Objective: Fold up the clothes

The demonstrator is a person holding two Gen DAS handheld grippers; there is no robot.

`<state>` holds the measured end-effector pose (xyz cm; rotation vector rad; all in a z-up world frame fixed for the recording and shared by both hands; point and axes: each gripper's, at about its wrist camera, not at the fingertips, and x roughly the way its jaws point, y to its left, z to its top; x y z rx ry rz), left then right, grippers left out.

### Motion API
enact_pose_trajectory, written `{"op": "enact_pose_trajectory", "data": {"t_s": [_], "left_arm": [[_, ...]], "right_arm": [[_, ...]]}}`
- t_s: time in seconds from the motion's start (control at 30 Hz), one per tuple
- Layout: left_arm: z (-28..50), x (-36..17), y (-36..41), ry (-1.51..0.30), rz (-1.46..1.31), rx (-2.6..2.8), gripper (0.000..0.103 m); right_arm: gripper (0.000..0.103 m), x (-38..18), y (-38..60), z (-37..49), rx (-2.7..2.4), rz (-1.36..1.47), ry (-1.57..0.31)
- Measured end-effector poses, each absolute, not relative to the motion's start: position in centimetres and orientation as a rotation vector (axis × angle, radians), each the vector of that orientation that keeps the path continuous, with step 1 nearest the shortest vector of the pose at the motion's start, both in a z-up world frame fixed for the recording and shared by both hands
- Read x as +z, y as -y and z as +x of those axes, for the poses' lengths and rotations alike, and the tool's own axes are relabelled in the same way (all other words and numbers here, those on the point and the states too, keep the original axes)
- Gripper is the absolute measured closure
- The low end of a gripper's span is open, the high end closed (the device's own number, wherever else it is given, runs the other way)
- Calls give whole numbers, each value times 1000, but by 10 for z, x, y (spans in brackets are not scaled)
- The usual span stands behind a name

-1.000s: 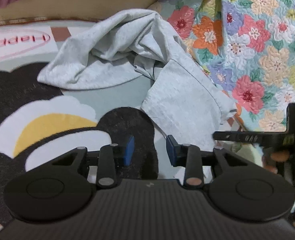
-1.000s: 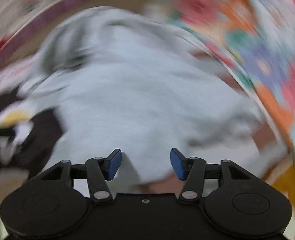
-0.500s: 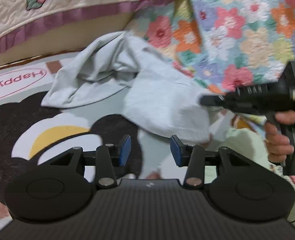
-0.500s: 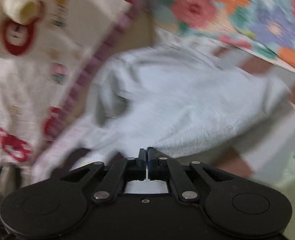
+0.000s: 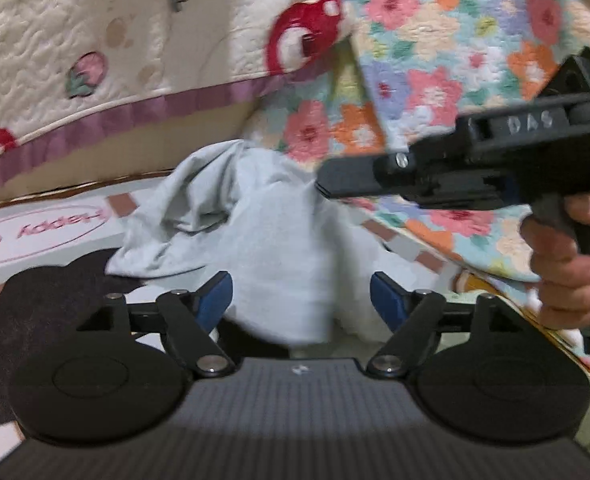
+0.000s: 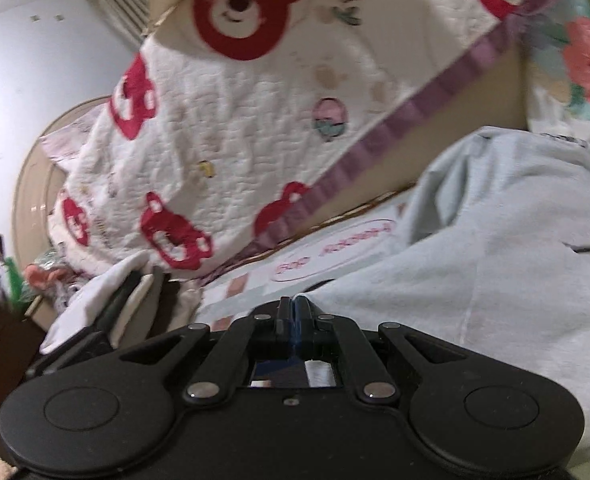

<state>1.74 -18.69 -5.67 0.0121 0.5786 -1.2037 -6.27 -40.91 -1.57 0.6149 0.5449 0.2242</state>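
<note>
Grey cotton: that's our garment (image 5: 271, 240), a pale grey piece of clothing, bunched and lifted at one end, the rest slumped on the printed mat (image 5: 35, 232) around 10 o'clock of the left wrist view. Not folded, just a hanging heap with creases everywhere.

Right gripper (image 6: 293, 312): jaws pressed fully together, and in the left wrist view its tip at 2 o'clock meets the top edge of the cloth, so we reckon it's pinching a bit of hem and carrying that end up. The exact pinch point is hidden by the fabric.

Left gripper (image 5: 301, 294): jaws spread wide, nothing in them, with the hanging panel of the garment right between and behind the blue pads (image 5: 215, 292).

Surroundings: floral quilt (image 5: 435, 60) at 1 o'clock, strawberry quilt (image 5: 95, 40) at 11 o'clock, both close to the cloth.

Doing it well, we think: get the open jaws onto a matching corner or edge, not mid-panel, catch one layer only, then pull the two holds apart so the cloth hangs flat before laying it down. Keep it clear of the quilts so nothing snags.
</note>
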Motion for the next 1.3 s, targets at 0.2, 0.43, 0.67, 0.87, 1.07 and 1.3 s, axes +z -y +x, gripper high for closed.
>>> {"op": "enact_pose_trajectory", "data": {"t_s": [0.2,0.43,0.67,0.87,1.07,1.3], "left_arm": [[29,-71,204,-611,30,-1126,39],[65,-122,200,-968,-53,-947,43],[67,-137,187,-1104,-221,-921,43],[60,-156,180,-1221,-448,-896,43],[53,-158,189,-1227,-423,-863,42],[47,-160,201,-1313,-652,-872,39]], "right_arm": [[101,-36,395,-76,95,363,-695],[59,-80,379,-100,-51,10,-865],[43,-135,366,-95,-105,-237,-950],[40,-148,393,-86,-159,-102,-927],[94,-151,410,-85,-51,75,-865],[98,-127,428,-96,21,309,-704]]}}
